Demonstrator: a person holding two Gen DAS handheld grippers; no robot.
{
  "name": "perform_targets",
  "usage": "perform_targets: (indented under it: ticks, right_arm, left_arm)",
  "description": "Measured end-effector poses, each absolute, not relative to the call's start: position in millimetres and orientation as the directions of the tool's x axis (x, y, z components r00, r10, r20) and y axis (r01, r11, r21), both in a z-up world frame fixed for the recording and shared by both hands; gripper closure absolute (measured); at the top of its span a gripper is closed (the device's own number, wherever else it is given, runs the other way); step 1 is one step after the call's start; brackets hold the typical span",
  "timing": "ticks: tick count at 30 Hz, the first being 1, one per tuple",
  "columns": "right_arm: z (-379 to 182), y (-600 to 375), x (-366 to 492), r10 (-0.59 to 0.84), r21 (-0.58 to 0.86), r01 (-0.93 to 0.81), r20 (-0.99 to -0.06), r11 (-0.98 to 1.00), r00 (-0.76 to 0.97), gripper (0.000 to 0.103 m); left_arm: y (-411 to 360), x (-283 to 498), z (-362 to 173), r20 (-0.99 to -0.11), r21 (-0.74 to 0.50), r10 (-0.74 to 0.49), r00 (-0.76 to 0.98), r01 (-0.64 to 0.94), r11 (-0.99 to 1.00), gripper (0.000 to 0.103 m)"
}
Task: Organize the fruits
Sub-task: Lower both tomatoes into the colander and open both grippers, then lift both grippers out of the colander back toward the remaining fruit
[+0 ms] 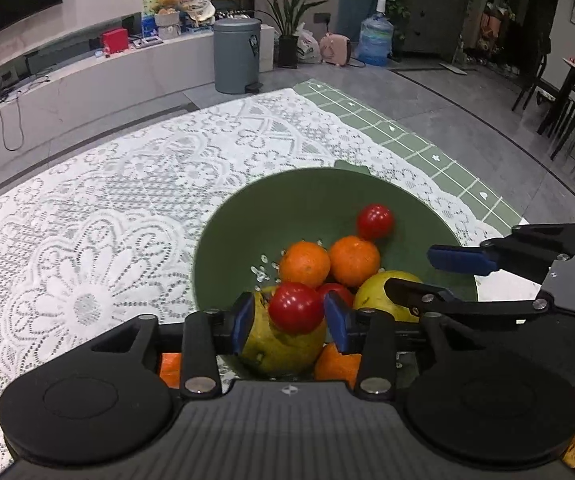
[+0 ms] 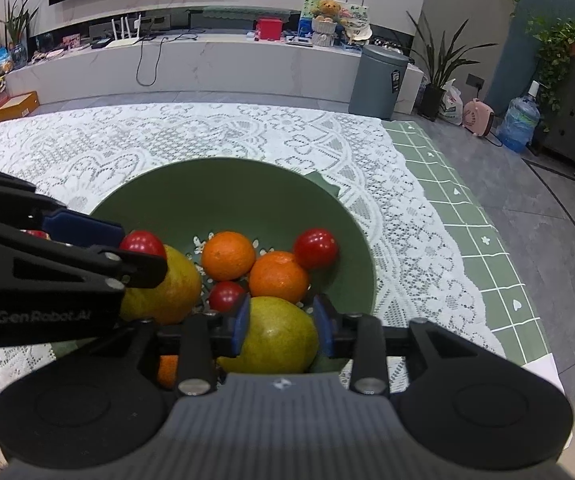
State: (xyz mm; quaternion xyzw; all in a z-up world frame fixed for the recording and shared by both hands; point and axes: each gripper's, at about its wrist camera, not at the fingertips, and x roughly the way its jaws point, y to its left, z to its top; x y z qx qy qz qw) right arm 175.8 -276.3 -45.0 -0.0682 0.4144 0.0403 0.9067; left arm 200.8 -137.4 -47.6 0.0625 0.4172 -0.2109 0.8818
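Both tools hang over the green bowl (image 2: 223, 188), which sits on the lace cloth (image 1: 99, 216) covering the worktop. In the left wrist view, the left tool (image 1: 289, 320) has its blue pads parted either side of a red tomato (image 1: 296, 307); gaps show on both sides, so nothing is gripped. That tomato rests on a yellow-green pear (image 1: 283, 344). At one o'clock from it lie two oranges (image 1: 304, 264), touching each other, with another tomato (image 1: 374, 222) beyond them near the bowl's far wall. The right tool (image 2: 281, 322) straddles a second pear (image 2: 273, 336), pads slightly apart and just beside its flanks; whether they touch, I cannot tell. The bowl's far wall stands bare. Open lace runs wide toward nine and twelve o'clock. At three o'clock the cloth's scalloped edge gives way to a green checked mat (image 2: 483, 240), then the worktop edge, with grey floor (image 2: 527, 200) beyond.
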Motion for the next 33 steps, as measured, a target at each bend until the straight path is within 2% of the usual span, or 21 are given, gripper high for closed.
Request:
perform_targets:
  ticks: [1,4,6,13,15,20,26,29,33]
  right_arm:
    - [-44,-277,175,0.019,-0.085,-0.127,-0.753,0.988,0.657,0.063]
    - [-42,-277,172,0.03,-0.078,-0.13,-0.739,0.988,0.673,0.051]
    - [-40,-276,169,0.033,-0.086,-0.137,-0.722,0.987,0.691,0.042]
    - [-32,-274,157,0.001,-0.129,-0.113,-0.659,0.985,0.752,0.028]
    - [-28,-274,153,-0.015,-0.142,-0.098,-0.637,0.985,0.771,0.021]
    - [-20,-268,141,-0.066,-0.202,-0.061,-0.566,0.978,0.822,0.017]
    - [-7,-256,124,-0.118,-0.268,-0.013,-0.465,0.963,0.878,0.017]
    - [2,-250,114,-0.103,-0.241,-0.004,-0.43,0.97,0.897,0.016]
    - [10,-236,108,-0.001,-0.14,-0.068,-0.441,0.988,0.897,0.015]
  left_arm:
    - [-136,200,-46,-0.758,-0.064,-0.317,0.571,0.419,0.906,0.049]
    - [-132,197,-38,-0.736,-0.072,-0.327,0.593,0.411,0.909,0.037]
    - [-128,193,-32,-0.716,-0.076,-0.331,0.614,0.404,0.912,0.036]
    - [-111,175,-19,-0.657,-0.054,-0.287,0.697,0.336,0.94,0.032]
    - [-103,169,-17,-0.647,-0.061,-0.276,0.711,0.313,0.948,0.032]
    - [-81,157,-12,-0.634,-0.088,-0.253,0.731,0.257,0.962,0.032]
    - [-60,143,-4,-0.622,-0.063,-0.224,0.751,0.237,0.97,0.032]
    - [-50,136,0,-0.61,-0.052,-0.214,0.763,0.23,0.972,0.032]
    - [-34,127,1,-0.589,-0.045,-0.213,0.779,0.231,0.972,0.032]
